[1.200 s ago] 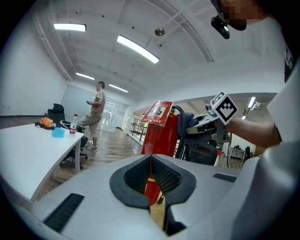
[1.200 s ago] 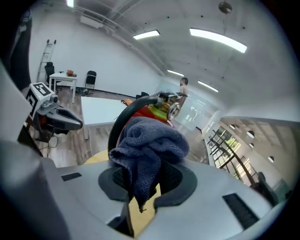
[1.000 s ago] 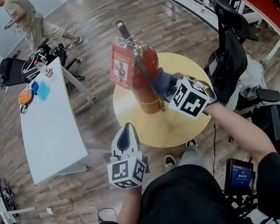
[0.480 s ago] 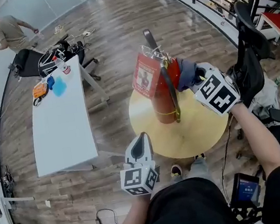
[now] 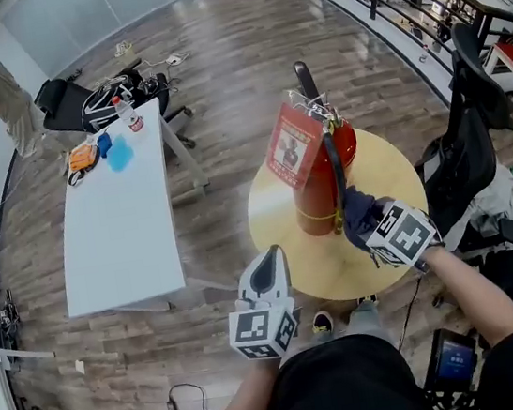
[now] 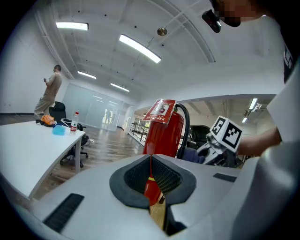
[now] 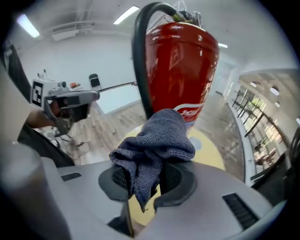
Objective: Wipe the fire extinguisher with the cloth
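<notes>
A: Status?
B: My right gripper (image 7: 157,174) is clamped on the cloth (image 7: 157,140), which is bunched at the fire extinguisher (image 7: 180,61) dead ahead, beside its hose (image 7: 140,61). Left gripper (image 6: 151,176) is closed and empty, well short of it.
A: Risks?
B: Nothing steadies it. I reckon a hard push tips it on the round table (image 5: 277,215), or the cloth snags the hose.
A: Labels?
B: Hanging tag (image 5: 294,145) and white body print, both unreadable.

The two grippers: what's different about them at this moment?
The right gripper clamps a grey-blue cloth; the left gripper grips nothing. The right gripper is up beside the fire extinguisher; the left gripper hangs back near the person, apart from it. Both have their jaws closed.
</notes>
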Motion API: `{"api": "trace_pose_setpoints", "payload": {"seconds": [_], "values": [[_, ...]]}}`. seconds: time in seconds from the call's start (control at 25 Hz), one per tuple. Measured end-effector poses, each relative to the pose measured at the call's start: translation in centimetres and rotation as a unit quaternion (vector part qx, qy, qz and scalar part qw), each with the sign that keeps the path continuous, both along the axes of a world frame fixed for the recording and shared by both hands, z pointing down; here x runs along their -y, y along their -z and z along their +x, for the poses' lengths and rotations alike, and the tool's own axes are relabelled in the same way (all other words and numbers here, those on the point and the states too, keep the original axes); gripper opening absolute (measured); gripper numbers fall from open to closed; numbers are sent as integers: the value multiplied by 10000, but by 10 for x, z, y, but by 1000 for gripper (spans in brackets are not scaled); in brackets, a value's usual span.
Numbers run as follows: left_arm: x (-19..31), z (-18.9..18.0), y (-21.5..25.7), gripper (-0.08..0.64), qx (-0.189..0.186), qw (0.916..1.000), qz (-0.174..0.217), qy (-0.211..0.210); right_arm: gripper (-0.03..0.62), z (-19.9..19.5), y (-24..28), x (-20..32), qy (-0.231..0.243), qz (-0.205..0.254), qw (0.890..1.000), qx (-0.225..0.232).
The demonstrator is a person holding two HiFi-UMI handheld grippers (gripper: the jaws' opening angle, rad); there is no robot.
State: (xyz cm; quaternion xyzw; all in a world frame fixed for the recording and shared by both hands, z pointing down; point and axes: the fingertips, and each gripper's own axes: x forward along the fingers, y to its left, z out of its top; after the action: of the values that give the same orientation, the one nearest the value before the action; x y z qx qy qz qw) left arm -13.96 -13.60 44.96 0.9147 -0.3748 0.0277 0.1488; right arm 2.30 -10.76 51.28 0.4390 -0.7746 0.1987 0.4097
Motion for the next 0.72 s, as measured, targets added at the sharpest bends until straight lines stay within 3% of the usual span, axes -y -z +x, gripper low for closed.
{"api": "trace_pose_setpoints", "payload": {"seconds": [0.08,0.16,0.24,0.28,0.36,0.4,0.44,0.52,0.64,0.72], "values": [[1,-8,-3,25,-4,10000,-27,44,97,-28,-1,-24,31,-414,9956,838],[1,-13,-4,25,-19,10000,-37,77,97,-56,17,-25,-131,-406,9836,1755],[3,-18,-3,25,-39,9999,-24,109,97,-70,56,-1,-654,-78,9587,2766],[4,-20,-1,25,-52,9999,-8,127,97,-71,76,13,-1051,13,9354,3375],[5,-24,1,25,-80,9998,23,173,98,-70,108,35,-1888,-87,8668,4615],[5,-27,2,25,-93,9997,30,204,97,-70,117,41,-2205,-141,8335,5064],[5,-31,3,25,-103,9997,29,236,97,-71,124,45,-2413,-129,8114,5322],[8,-40,2,25,-115,9995,18,290,97,-76,138,51,-2563,21,7954,5493],[12,-51,-2,25,-116,9993,3,369,97,-81,162,59,-2495,336,7938,5536],[11,-52,-4,25,-112,9991,-5,410,97,-80,177,63,-2408,466,7856,5680]]}}
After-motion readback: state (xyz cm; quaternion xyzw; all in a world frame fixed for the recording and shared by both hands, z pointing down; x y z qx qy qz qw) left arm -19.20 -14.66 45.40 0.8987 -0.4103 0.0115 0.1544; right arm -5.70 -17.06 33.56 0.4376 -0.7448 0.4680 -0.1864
